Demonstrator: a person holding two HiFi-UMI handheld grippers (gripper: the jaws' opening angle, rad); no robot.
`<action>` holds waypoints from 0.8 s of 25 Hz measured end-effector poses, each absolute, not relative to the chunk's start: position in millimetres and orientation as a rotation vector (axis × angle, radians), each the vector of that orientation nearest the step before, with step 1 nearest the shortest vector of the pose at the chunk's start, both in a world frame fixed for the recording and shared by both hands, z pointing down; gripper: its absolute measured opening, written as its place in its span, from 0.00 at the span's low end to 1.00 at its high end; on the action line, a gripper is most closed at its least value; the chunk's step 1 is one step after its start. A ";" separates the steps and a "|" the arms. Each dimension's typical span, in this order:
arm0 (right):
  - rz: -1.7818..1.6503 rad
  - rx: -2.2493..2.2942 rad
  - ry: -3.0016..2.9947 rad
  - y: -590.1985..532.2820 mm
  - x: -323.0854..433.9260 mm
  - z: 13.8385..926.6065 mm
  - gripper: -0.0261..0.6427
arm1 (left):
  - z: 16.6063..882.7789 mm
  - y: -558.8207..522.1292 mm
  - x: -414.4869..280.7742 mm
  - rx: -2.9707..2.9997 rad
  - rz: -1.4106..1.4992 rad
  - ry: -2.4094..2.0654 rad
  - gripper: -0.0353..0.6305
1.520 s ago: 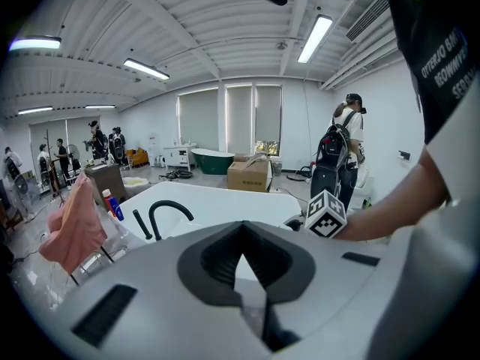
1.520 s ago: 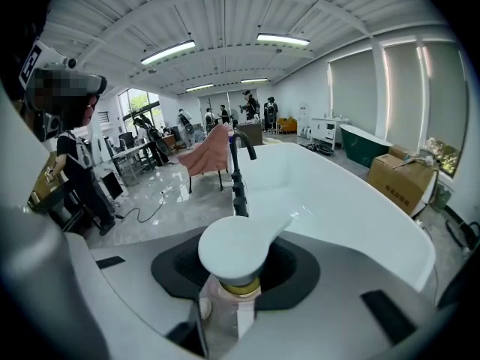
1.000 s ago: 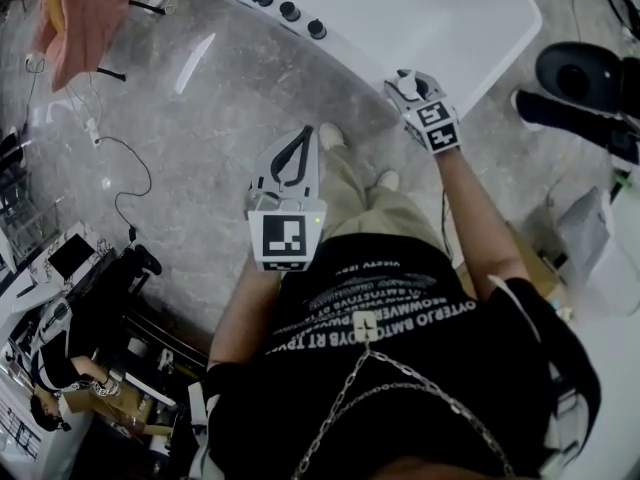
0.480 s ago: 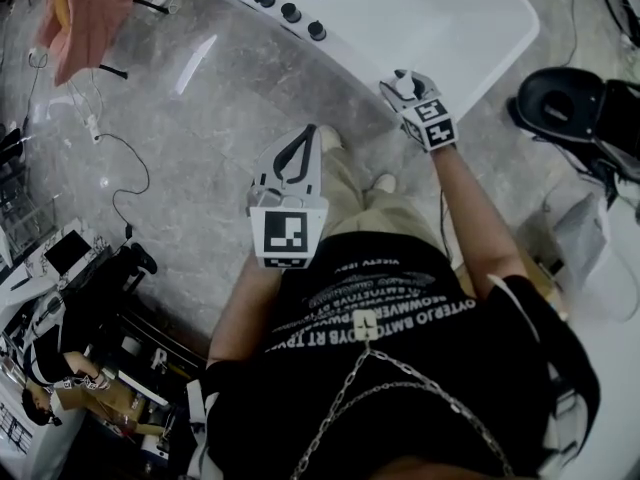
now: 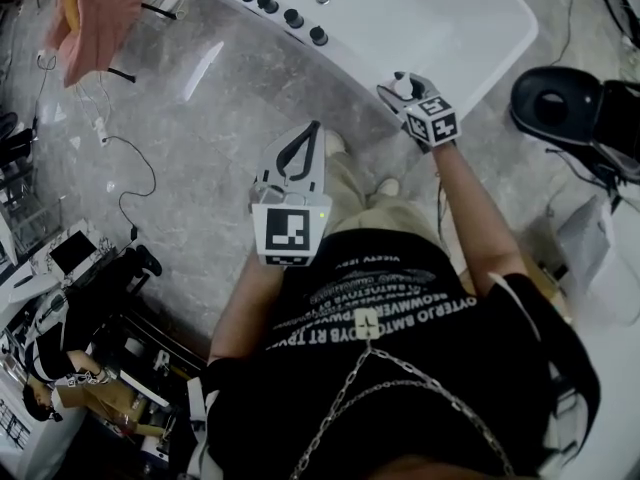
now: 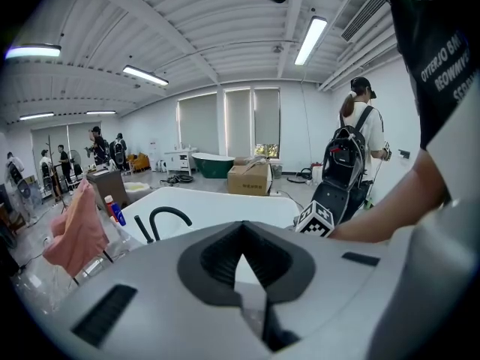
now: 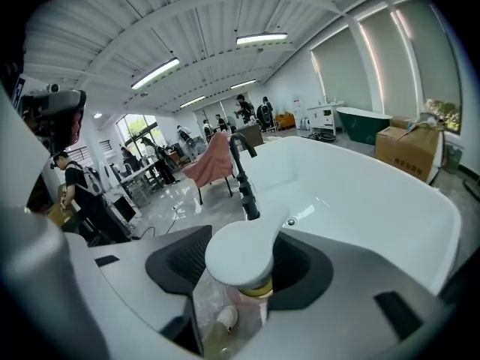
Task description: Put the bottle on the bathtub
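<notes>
As right gripper (image 5: 399, 89) loosens, I'm at release.
Jaws have just been opening round clear white-capped pump bottle (image 7: 238, 257) at white bathtub (image 5: 480, 28) rim; next: back out straight. Left gripper (image 5: 313, 131) clenched, empty.

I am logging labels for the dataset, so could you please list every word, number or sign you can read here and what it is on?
None reads with certainty.
Black shirt: white lettering, upside down, too blurred to read.
Cardboard box: print too small.
Bottle: no label visible.
</notes>
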State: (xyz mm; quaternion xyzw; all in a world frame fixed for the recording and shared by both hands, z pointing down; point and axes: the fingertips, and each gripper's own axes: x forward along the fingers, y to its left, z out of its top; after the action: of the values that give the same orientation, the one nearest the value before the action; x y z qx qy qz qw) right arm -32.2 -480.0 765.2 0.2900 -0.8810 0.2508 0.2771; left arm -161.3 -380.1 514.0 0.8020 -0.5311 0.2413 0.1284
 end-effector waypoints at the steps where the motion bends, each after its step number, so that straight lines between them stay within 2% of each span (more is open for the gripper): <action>1: 0.666 0.773 -2.366 -479.2 -31.0 765.9 0.34 | 513.0 -379.7 -160.3 2.334 0.695 -1.550 0.05; 20: 0.668 0.819 -2.340 -452.5 10.9 756.6 0.36 | 484.2 -351.0 -147.9 2.364 0.671 -1.577 0.05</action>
State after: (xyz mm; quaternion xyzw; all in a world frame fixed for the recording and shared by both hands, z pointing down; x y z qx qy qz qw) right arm 10.9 -452.5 756.6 0.3058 -0.8740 0.2496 0.2833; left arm -147.9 -351.0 484.2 0.8047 -0.5367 0.2285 0.1107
